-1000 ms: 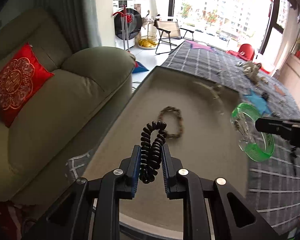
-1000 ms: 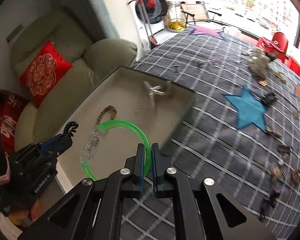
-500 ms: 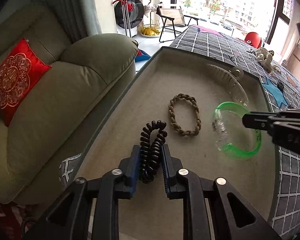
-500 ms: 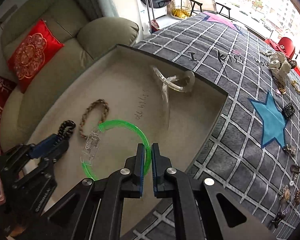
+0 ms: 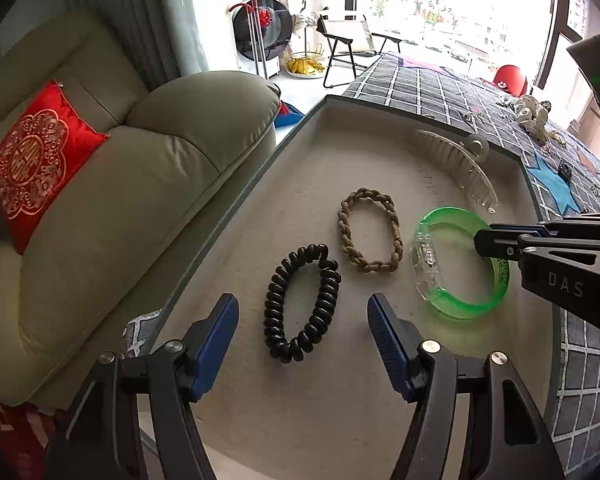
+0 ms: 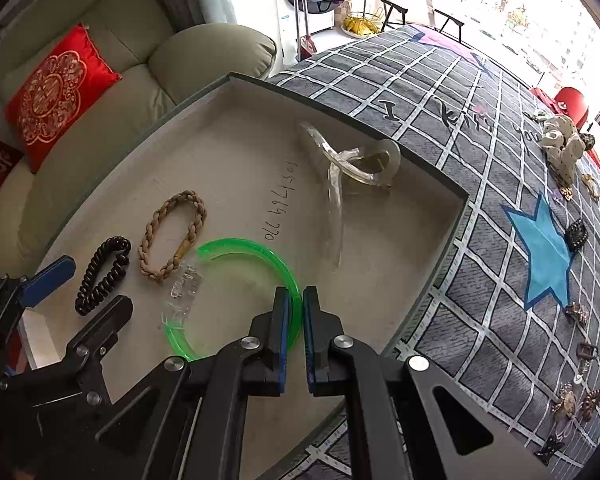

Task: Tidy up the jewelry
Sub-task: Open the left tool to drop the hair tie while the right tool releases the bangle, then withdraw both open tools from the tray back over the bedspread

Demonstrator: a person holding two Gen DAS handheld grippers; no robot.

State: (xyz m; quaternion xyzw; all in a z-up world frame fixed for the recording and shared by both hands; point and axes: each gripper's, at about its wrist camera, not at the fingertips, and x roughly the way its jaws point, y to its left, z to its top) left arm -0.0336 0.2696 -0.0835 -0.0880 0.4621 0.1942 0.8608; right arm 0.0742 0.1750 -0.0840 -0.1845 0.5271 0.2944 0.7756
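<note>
**Inspector:** Report the state of your left tool.

**Operator:** My left tool point(image 5: 302, 336) is released, fingers spread wide. The black spiral hair tie point(image 5: 302, 300) lies flat on the floor of the tray point(image 5: 380, 420) between them, touching neither finger.

**Inspector:** And the right?

**Operator:** My right tool point(image 6: 295, 328) is clenched on the green translucent bangle point(image 6: 256, 249), gripping its rim on the side nearest me. The bangle's clear clasp section point(image 6: 184, 288) sits at about 9 o'clock on the ring. I cannot tell whether the bangle rests on the tray floor or is held just above it.

**Inspector:** Other contents of the tray?

**Operator:** A tan braided bracelet point(image 5: 370, 236) lies between the hair tie and the bangle, near both, touching neither as far as I can see. A clear plastic hair claw point(image 6: 348, 176) lies toward the tray's far corner, at roughly 1 o'clock from the bangle.

**Inspector:** Surroundings?

**Operator:** The tray sits on a surface covered by a grey checked cloth point(image 6: 480, 160) with a blue star point(image 6: 544, 252). Small loose ornaments point(image 6: 576, 404) are scattered on the cloth at 3 to 4 o'clock, well apart from the tray. A green sofa point(image 5: 100, 208) with a red cushion point(image 5: 32, 160) stands at 9 o'clock.
</note>
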